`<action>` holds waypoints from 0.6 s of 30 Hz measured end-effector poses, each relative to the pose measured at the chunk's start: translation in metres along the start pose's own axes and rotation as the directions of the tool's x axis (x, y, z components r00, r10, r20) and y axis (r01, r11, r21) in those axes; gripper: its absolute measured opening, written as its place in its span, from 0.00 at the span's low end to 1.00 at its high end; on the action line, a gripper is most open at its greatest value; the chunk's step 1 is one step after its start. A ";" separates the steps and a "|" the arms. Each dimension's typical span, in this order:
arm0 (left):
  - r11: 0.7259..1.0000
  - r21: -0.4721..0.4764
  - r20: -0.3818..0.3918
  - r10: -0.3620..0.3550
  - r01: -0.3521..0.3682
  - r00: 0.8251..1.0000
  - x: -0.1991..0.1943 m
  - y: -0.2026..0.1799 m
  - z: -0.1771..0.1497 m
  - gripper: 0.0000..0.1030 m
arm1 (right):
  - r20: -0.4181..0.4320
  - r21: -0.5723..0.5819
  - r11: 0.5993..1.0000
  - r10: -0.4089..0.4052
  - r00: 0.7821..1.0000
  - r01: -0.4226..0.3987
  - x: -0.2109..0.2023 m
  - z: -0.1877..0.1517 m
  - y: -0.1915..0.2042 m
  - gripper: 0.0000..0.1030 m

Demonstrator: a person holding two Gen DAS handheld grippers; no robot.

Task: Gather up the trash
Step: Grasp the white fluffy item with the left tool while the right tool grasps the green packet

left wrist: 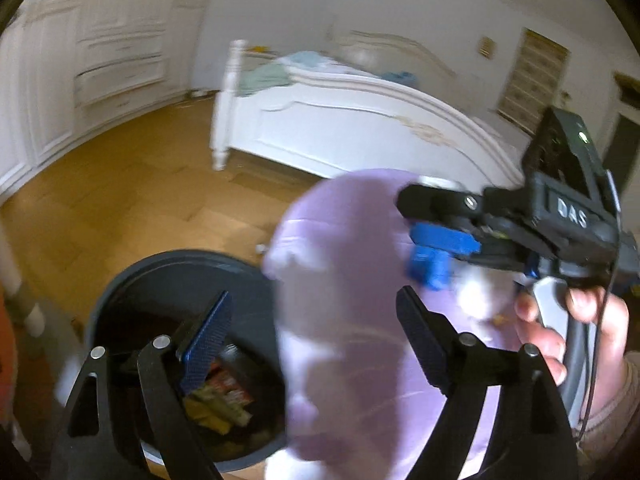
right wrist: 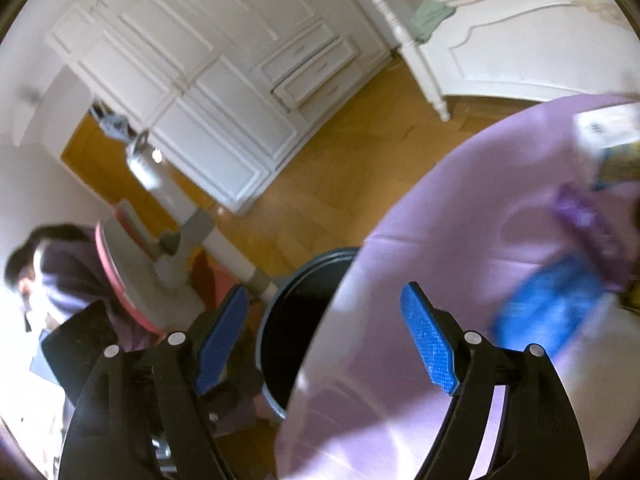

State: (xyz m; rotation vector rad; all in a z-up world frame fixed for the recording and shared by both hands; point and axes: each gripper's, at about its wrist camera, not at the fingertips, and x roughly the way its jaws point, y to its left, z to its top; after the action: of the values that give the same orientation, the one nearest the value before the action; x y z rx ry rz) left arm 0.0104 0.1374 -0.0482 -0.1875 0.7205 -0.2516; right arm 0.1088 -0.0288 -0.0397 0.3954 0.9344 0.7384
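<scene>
A dark round bin (left wrist: 176,258) stands on the wooden floor beside a lilac-covered table (left wrist: 348,240). Several crumpled wrappers (left wrist: 224,396) lie in its bottom. My left gripper (left wrist: 314,340) hangs open over the bin's edge and the table edge, with nothing between its fingers. In the same view a hand (left wrist: 580,320) holds my right gripper (left wrist: 434,256) above the table. In the right wrist view my right gripper (right wrist: 328,340) is open and empty above the bin (right wrist: 332,254) and the table (right wrist: 460,200). A blurred blue packet (right wrist: 548,312) and a purple wrapper (right wrist: 588,220) lie on the table.
A white bed (left wrist: 340,128) stands behind the table and a white wardrobe (right wrist: 200,80) lines the wall. A white-and-yellow packet (right wrist: 612,140) lies at the table's far edge. A person in dark clothes (right wrist: 72,280) and a pink-rimmed stand (right wrist: 116,280) are left of the bin.
</scene>
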 end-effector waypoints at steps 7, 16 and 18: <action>0.984 0.135 -0.043 -0.110 0.115 0.993 0.030 -0.074 0.005 0.88 | 0.161 0.151 0.985 -0.103 0.982 0.079 -0.098 0.005 -0.080 0.76; 0.960 0.207 -0.118 -0.166 0.188 0.979 0.074 -0.136 0.005 0.88 | 0.274 0.418 0.884 -0.344 0.898 0.211 -0.202 -0.018 -0.192 0.76; 0.960 0.211 -0.133 -0.160 0.186 0.978 0.084 -0.147 0.007 0.88 | 0.261 0.460 0.862 -0.361 0.895 0.214 -0.209 -0.025 -0.209 0.76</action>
State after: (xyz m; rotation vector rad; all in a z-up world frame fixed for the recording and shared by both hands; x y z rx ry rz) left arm 0.0520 -0.0262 -0.0587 -0.0226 0.7848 -0.5115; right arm 0.0921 -0.3248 -0.0580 0.7206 0.7946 0.1674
